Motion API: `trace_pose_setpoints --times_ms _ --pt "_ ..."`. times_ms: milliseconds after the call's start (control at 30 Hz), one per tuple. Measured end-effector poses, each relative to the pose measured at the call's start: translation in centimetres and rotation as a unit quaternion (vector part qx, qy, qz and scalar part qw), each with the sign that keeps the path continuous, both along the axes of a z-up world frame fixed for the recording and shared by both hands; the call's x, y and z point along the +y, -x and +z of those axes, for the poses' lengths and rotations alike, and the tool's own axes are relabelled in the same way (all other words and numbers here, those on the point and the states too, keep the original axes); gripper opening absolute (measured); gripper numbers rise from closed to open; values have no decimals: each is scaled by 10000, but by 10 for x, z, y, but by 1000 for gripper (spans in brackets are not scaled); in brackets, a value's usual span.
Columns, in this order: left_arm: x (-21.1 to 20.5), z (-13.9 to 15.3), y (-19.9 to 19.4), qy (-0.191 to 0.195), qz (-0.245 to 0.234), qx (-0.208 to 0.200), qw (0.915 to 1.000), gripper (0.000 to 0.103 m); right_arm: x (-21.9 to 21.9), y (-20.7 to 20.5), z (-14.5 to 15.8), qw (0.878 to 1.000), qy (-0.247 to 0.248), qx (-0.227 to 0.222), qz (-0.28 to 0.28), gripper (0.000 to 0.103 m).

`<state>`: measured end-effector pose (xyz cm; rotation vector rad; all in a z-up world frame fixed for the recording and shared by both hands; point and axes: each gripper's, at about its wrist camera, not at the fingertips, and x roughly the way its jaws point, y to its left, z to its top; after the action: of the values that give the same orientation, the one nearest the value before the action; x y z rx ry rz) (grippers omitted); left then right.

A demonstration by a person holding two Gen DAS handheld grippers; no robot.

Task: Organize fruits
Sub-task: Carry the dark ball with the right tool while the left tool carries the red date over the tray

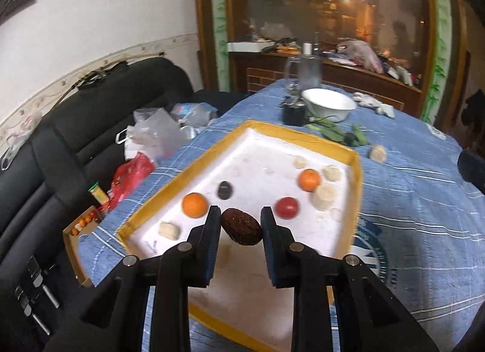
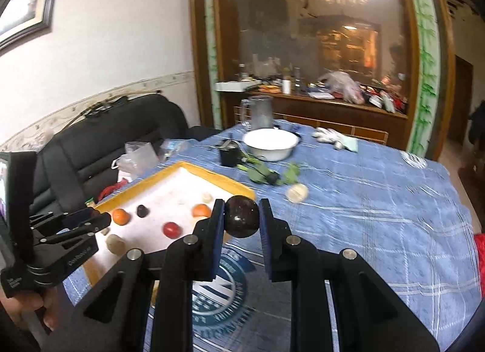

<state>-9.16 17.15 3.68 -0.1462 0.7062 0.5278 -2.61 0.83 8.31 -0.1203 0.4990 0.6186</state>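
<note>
you've got a dark round fruit [image 2: 241, 216] pinched in the right gripper [image 2: 241, 218] over the desk [image 2: 379, 215] and a wrinkly brown one [image 1: 241, 230] between the left gripper [image 1: 241, 227] fingers, maybe not squeezed yet, so lower both gently into the tray [image 1: 194, 167]

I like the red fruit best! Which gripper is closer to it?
Left. The left gripper hovers just beside the red fruit over the tray. The right gripper is beyond the tray's edge.

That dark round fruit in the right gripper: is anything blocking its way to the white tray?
Nothing visible does. The dark round fruit sits in the right gripper beside the white tray; only its low yellow rim lies between.
</note>
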Motion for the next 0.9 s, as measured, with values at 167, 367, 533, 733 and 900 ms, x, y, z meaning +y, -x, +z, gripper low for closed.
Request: trace_pose_setpoints --times_ms 167,367,533,733,900 --pt "18 -18 -6 105 130 237 9996 26 30 -5 -12 9994 110 161 280 24" --pt "30 -32 -5 224 173 374 9989 26 59 -12 -31 9976 389 330 466 24" --pt "37 -38 -9 306 161 437 9984 26 72 -21 -40 9964 543 417 492 24" --pt "52 -41 -18 354 298 465 9978 26 94 -37 -49 9946 698 521 557 24" --pt "68 -41 -27 379 460 467 9971 26 114 -57 -59 9929 767 685 591 24"
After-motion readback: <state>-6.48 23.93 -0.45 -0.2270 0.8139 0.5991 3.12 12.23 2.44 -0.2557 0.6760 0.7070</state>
